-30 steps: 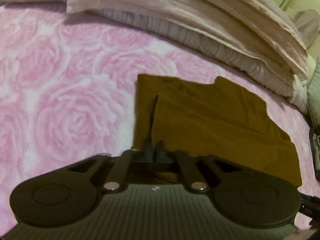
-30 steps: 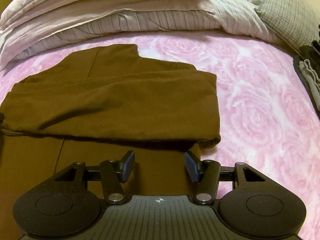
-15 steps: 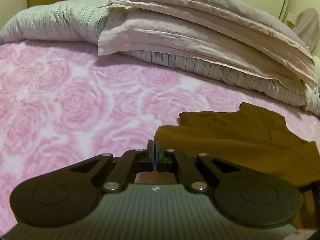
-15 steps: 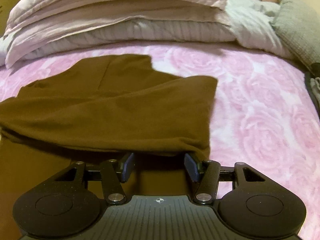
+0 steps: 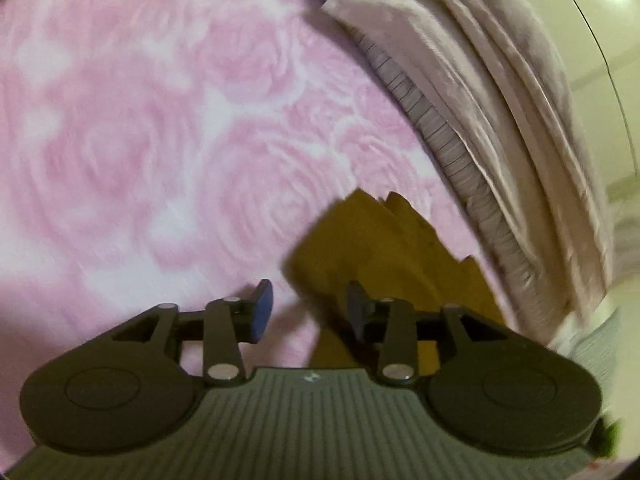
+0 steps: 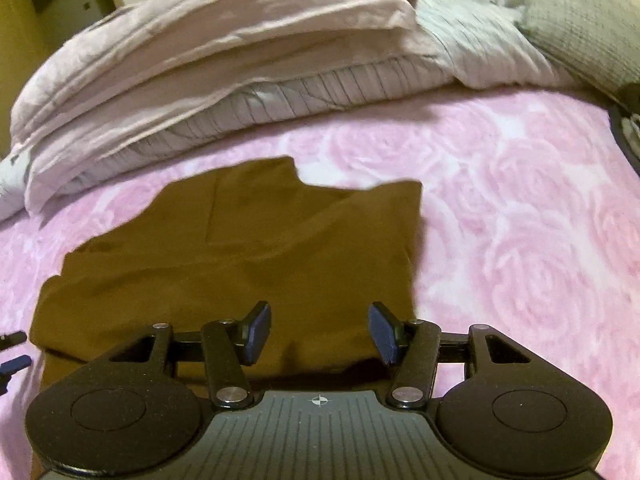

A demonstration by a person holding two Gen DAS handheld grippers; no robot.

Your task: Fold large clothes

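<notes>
A brown garment (image 6: 248, 248) lies folded flat on the pink rose-patterned bedspread (image 6: 520, 216). In the right wrist view my right gripper (image 6: 318, 334) hovers open over the garment's near edge, nothing between its fingers. In the blurred left wrist view the same brown garment (image 5: 384, 256) shows as a folded corner to the right. My left gripper (image 5: 308, 312) is open at that corner's left edge, its right finger (image 5: 357, 304) over the cloth, its left finger (image 5: 262, 308) over the bedspread (image 5: 160, 140). The tips of the left gripper's fingers (image 6: 14, 350) peek in at the far left of the right wrist view.
Folded pale pink and striped bedding (image 6: 224, 68) is stacked behind the garment, and appears as bedding (image 5: 500, 128) at the right in the left wrist view. A grey knit pillow (image 6: 580, 20) lies at the back right. A dark object (image 6: 628, 128) sits at the bed's right edge.
My left gripper, shut on the garment's edge before, has opened and let the cloth drop flat; its view has swung and blurred. The folded upper layer has settled further back. My right gripper stays open.
</notes>
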